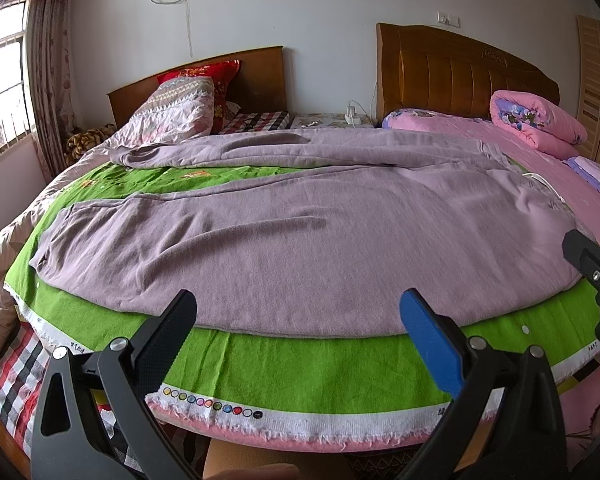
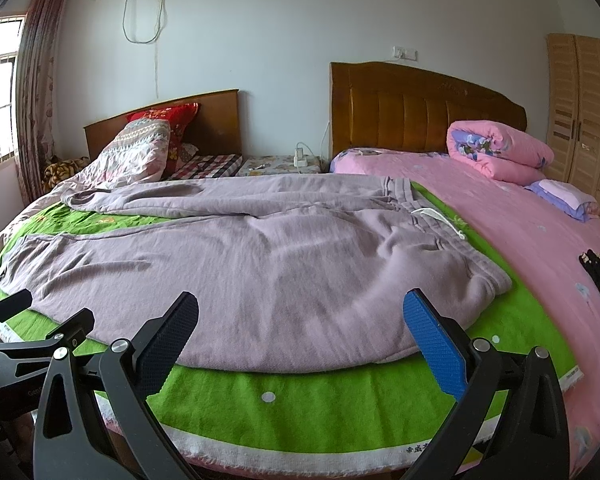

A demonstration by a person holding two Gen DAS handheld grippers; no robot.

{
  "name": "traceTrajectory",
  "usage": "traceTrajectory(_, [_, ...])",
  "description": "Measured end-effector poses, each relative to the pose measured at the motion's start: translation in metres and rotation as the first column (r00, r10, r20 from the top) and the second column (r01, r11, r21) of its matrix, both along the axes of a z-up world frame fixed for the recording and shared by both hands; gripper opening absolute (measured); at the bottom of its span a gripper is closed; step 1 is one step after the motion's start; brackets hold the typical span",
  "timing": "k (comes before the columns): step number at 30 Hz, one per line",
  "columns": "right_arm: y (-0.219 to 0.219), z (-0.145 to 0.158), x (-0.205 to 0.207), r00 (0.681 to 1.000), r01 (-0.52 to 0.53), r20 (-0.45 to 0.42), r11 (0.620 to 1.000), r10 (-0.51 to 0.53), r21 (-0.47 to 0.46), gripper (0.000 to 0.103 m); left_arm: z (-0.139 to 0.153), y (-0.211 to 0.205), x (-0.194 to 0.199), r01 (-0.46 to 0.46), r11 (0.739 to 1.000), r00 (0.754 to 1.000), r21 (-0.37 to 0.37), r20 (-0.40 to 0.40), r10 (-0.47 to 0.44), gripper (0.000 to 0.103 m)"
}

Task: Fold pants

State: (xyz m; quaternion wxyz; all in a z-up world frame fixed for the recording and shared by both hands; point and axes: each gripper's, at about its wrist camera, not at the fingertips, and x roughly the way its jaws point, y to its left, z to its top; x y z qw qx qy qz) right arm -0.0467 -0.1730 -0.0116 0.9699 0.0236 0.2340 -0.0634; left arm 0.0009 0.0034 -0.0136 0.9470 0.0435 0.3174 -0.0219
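Your pants (image 1: 284,232) lie spread on the green cloth (image 1: 300,368), long axis running across your view: waistband with its white drawstring (image 2: 440,218) at the right end, leg cuffs at the left end. The near leg lies flat along the cloth's front edge; the far leg sits behind it, rumpled, with a strip of green showing between them toward the cuffs.

Both tools hover just in front of the pants' near edge, touching nothing. Your left gripper (image 1: 298,320) has its jaws spread wide and empty, facing the middle of the near leg. Your right gripper (image 2: 300,320) is equally wide and empty, facing the hip end, so it is the nearer one to the waistband; the left is nearer the cuffs.

The green cloth covers a pink bed (image 2: 540,248) beside the pants' waist end. Behind the pants stand wooden headboards (image 2: 420,100), a pink rolled quilt (image 2: 500,148) and a white wall.
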Motion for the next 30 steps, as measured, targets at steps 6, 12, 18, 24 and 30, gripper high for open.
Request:
traceTrajectory(6, [0.004, -0.007, 0.015, 0.998, -0.042, -0.045, 0.996, 0.038, -0.073, 0.099, 0.009, 0.0, 0.022, 0.054, 0.998, 0.999, 0.021, -0.002, -0.054, 0.101])
traceTrajectory(12, [-0.01, 0.012, 0.069, 0.986, -0.151, -0.097, 0.976, 0.137, -0.159, 0.099, 0.036, -0.01, 0.087, 0.098, 0.974, 0.994, 0.202, 0.028, -0.106, 0.102])
traceTrajectory(18, [-0.069, 0.035, 0.167, 0.956, -0.261, -0.181, 0.953, 0.232, -0.154, 0.099, 0.044, -0.007, 0.205, 0.231, 0.953, 0.965, 0.193, -0.172, -0.199, 0.101])
traceTrajectory(24, [-0.144, 0.017, 0.316, 0.873, -0.38, -0.347, 0.924, 0.343, -0.041, 0.099, 0.047, -0.003, 0.319, 0.36, 0.932, 0.925, 0.044, -0.146, -0.351, 0.101])
traceTrajectory(30, [-0.186, -0.017, 0.434, 0.827, -0.391, -0.463, 0.918, 0.319, -0.066, 0.099, 0.018, -0.007, 0.445, 0.439, 0.898, 0.864, -0.024, -0.262, -0.43, 0.101])
